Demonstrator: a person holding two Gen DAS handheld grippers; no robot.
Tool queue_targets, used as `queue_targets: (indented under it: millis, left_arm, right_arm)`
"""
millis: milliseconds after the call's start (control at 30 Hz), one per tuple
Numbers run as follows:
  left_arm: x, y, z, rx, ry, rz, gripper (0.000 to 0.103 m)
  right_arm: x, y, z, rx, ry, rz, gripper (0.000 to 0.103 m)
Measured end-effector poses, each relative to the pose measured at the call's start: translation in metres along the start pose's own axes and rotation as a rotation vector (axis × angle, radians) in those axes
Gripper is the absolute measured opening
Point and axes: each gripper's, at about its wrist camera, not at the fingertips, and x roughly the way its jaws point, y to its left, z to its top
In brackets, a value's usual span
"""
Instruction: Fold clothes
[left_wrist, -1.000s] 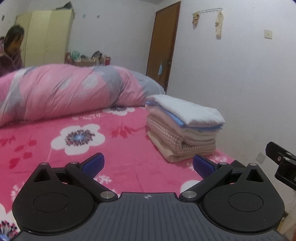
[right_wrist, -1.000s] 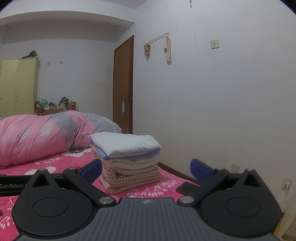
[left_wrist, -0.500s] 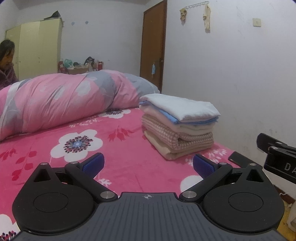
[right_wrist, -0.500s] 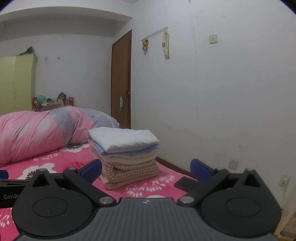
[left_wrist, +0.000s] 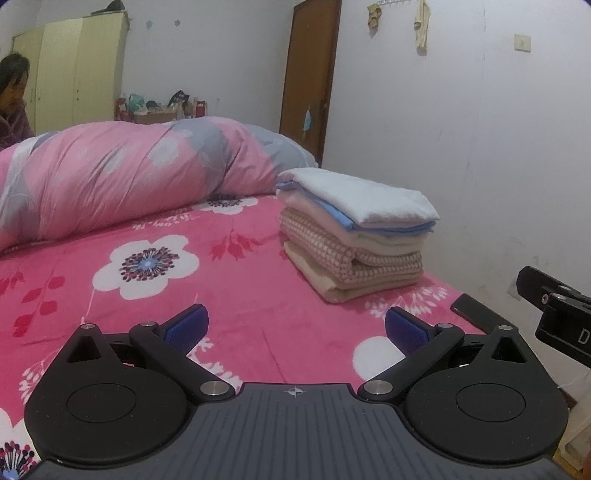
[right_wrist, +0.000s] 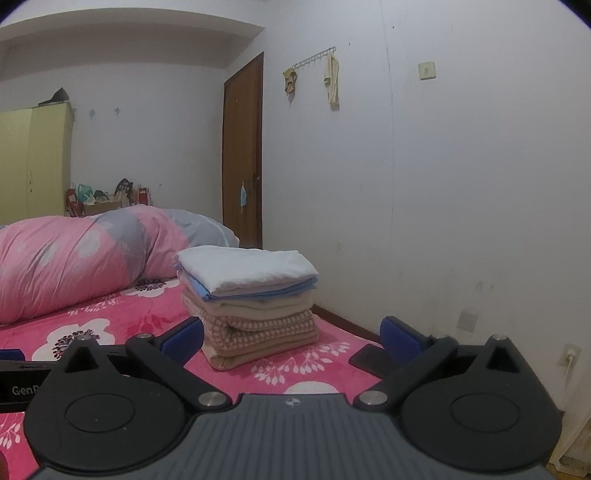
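The left gripper (left_wrist: 294, 326) hovers over the bed with its two blue-padded fingers spread wide and nothing between them; the right gripper (right_wrist: 291, 336) is likewise spread and empty. One stack of folded clothes (left_wrist: 351, 230) sits on the pink flowered bedspread (left_wrist: 147, 288), near the bed's right edge by the wall. Five folded layers can be counted: a white piece on top, a blue one under it, a cream one, a pink-and-white checked one, and a tan one at the bottom. One flat black phone-like object (right_wrist: 369, 360) lies on the bedspread just beside the stack, near the edge. One rolled pink-and-grey quilt (left_wrist: 122, 177) lies across the bed behind the stack. Farther back stand one brown door (right_wrist: 243, 155), one yellow wardrobe (right_wrist: 35, 162), and one person (left_wrist: 13, 99) at the far left.
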Motion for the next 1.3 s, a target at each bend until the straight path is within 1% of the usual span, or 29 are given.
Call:
queue_targets:
  millis: [233,533,867,1300]
  left_arm:
    - [-0.002,-0.001,-0.002,0.000,-0.007,0.006,0.103]
    - [-0.003,-0.003,-0.005,0.002,-0.006,0.004,0.103]
    - [-0.003,-0.007,-0.005,0.005,-0.024,0.005,0.103]
    - [0.001,-0.015,-0.007,0.020,-0.011,-0.015,0.103]
  right_arm:
    - [0.000,-0.001,-0.003,-0.006,0.014,0.006,0.103]
    - [0.001,-0.002,-0.011,-0.018,0.059,0.021,0.103]
    - [-0.003,-0.008,-0.008,-0.026,0.040,-0.009,0.103]
    - [0.003,-0.014,-0.006,-0.027,0.042,-0.026,0.103]
